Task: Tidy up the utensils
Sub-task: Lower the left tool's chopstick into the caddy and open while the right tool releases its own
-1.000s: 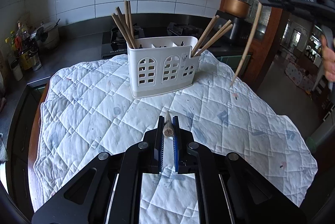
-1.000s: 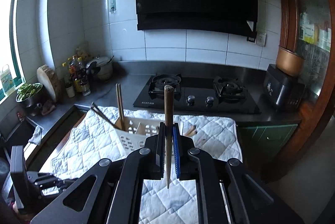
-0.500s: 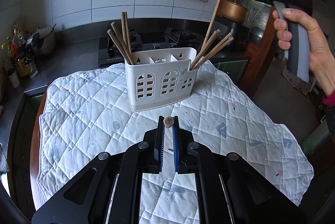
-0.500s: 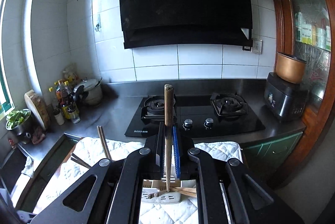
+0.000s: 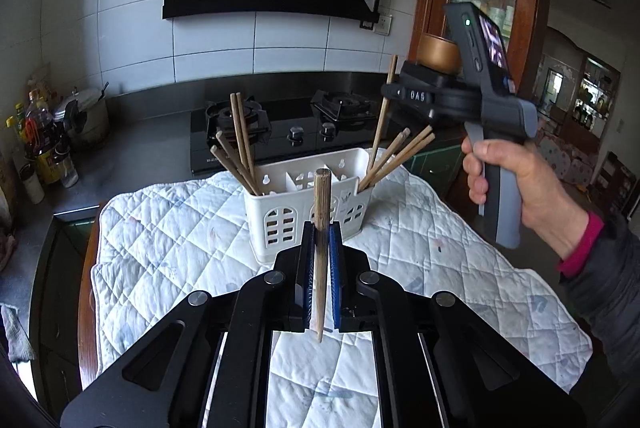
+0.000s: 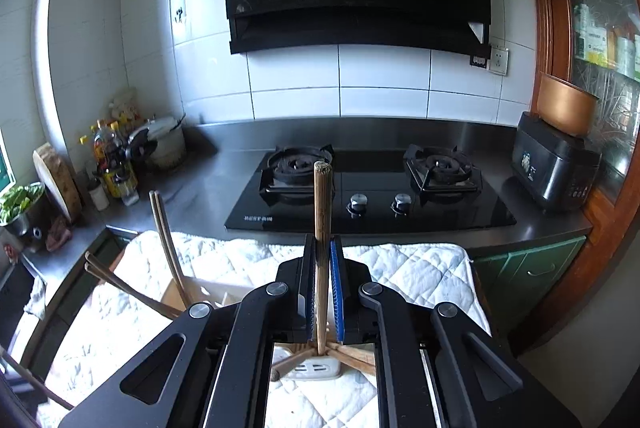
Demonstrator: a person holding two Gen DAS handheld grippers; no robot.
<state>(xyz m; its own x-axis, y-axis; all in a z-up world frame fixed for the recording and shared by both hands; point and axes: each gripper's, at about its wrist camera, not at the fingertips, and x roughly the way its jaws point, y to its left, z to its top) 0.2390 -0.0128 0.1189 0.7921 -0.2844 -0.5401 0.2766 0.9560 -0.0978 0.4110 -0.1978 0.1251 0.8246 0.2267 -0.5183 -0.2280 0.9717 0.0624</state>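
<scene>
chopstick (image 5: 321,252) upright, thick end up, clenched in left tool (image 5: 320,268); right tool (image 6: 320,288) likewise.

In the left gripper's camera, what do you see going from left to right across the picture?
Oil bottles → steel pot → chopsticks in the caddy's left end → chopstick held in the left gripper → chopsticks in the caddy's right end → hand holding the right gripper.

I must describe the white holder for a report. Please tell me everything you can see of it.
The holder is a white box, seemingly plastic, with arched, gridded window cutouts in its front wall and inner dividers forming compartments. It stands upright on the quilted cloth. Brown chopsticks lean out of both ends: several at the left end, several at the right end. The middle looks empty. From the left wrist view, nothing else touches it.
</scene>
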